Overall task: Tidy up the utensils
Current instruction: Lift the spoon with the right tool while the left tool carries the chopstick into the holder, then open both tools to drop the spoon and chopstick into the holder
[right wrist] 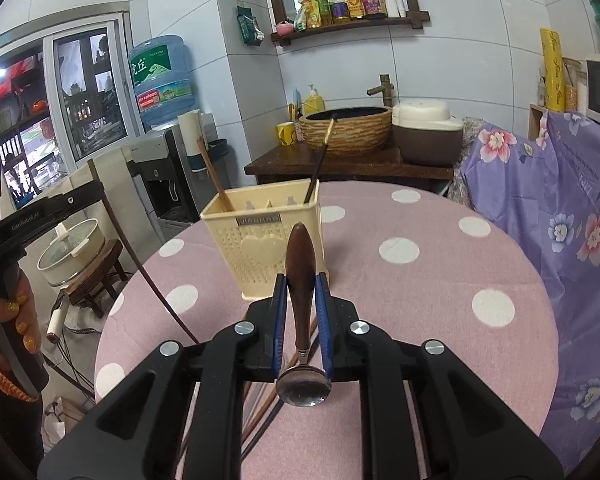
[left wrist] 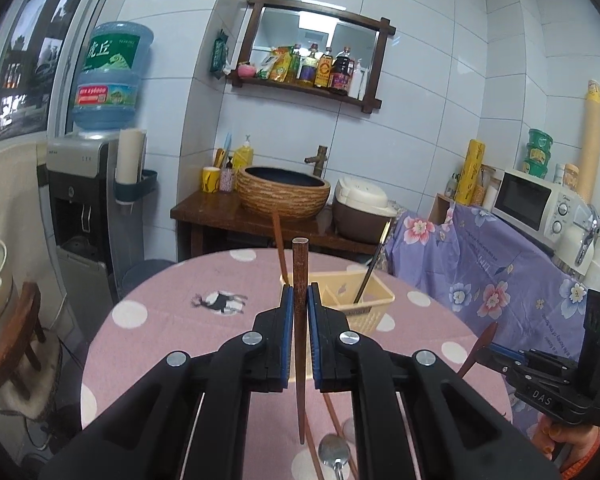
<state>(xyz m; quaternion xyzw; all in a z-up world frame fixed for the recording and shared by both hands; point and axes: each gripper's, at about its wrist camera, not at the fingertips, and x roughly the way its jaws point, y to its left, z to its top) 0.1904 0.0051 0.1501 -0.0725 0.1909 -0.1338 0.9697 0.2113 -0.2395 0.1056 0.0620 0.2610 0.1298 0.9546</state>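
My left gripper (left wrist: pixel 299 296) is shut on a dark brown chopstick (left wrist: pixel 300 268) that stands nearly upright, its blunt end above the jaws. Past it stands the cream utensil basket (left wrist: pixel 370 300) holding a brown chopstick (left wrist: pixel 280 248) and a black one (left wrist: pixel 374 264). My right gripper (right wrist: pixel 300 284) is shut on the wooden handle of a spoon (right wrist: pixel 300 268); its metal bowl (right wrist: pixel 303 385) hangs low between the arms. The basket (right wrist: pixel 260 240) is straight ahead of it, with a brown chopstick (right wrist: pixel 212 176) and a black one (right wrist: pixel 320 160) inside. A loose metal spoon (left wrist: pixel 334 454) and thin sticks lie on the table below the left gripper.
The round table has a pink cloth with white dots (right wrist: pixel 440 280). A purple floral cloth (right wrist: pixel 540 220) covers furniture to the right. Behind are a wooden stand with a basin (left wrist: pixel 282 192), a rice cooker (left wrist: pixel 362 208) and a water dispenser (left wrist: pixel 84 200). A pot on a stool (right wrist: pixel 70 252) stands left.
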